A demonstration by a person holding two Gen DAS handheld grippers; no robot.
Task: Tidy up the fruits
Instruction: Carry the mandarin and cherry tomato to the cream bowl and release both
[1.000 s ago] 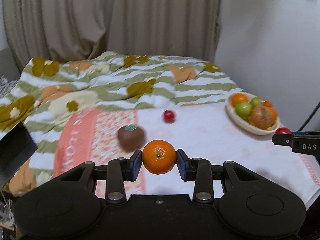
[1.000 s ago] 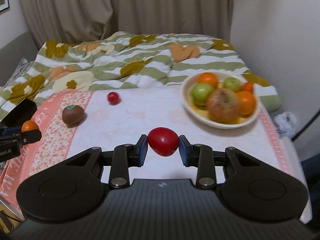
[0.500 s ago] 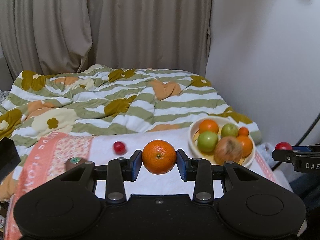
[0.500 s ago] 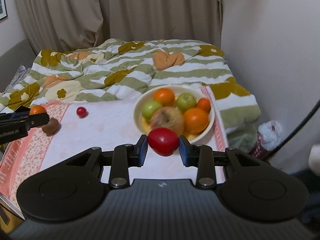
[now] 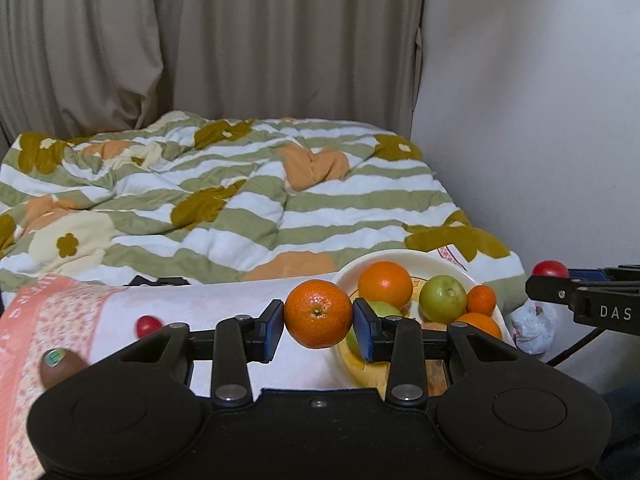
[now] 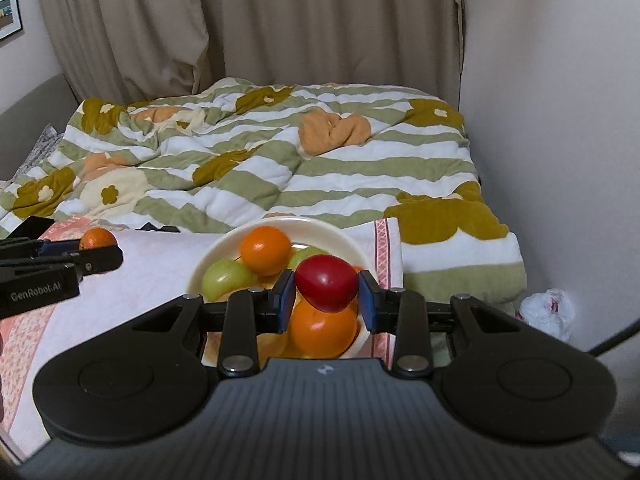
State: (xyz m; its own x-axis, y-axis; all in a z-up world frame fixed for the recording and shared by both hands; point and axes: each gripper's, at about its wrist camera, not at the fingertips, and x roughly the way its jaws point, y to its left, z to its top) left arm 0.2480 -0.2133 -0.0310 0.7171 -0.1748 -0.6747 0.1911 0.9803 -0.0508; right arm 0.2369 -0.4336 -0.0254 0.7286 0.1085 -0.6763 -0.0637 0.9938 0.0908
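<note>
Orange peel is pinched squarely between the blue pads of the left gripper point(image 5: 318, 314), where a mandarin point(image 5: 318, 314) is held clear of the surface point(image 5: 224, 312) and just to the left of the cream bowl point(image 5: 404, 258); it is judged to be carried there so that it can be set among the fruit already gathered. Held in the same way, a red tomato-like fruit point(image 6: 327, 283) is clamped at its sides by the right gripper point(image 6: 327, 283), which is poised directly over the bowl point(image 6: 304, 224), above a large orange point(image 6: 322, 330), so that a release would presumably drop it onto the pile. Both grippers are thus closed on one fruit each. In the bowl, as seen from the left wrist view, two large oranges, one small orange and two green fruits can be counted, with a paler fruit partly hidden behind the gripper, so the full count cannot be told. Two fruits are left loose on the surface: a small red one point(image 5: 149, 325) and a brown kiwi with a green sticker point(image 5: 60, 366), both well apart from the bowl at the left, over the pink patterned cloth point(image 5: 60, 304). It is judged that these two remain to be collected. A striped floral quilt point(image 5: 240, 200) is spread over the bed behind.
</note>
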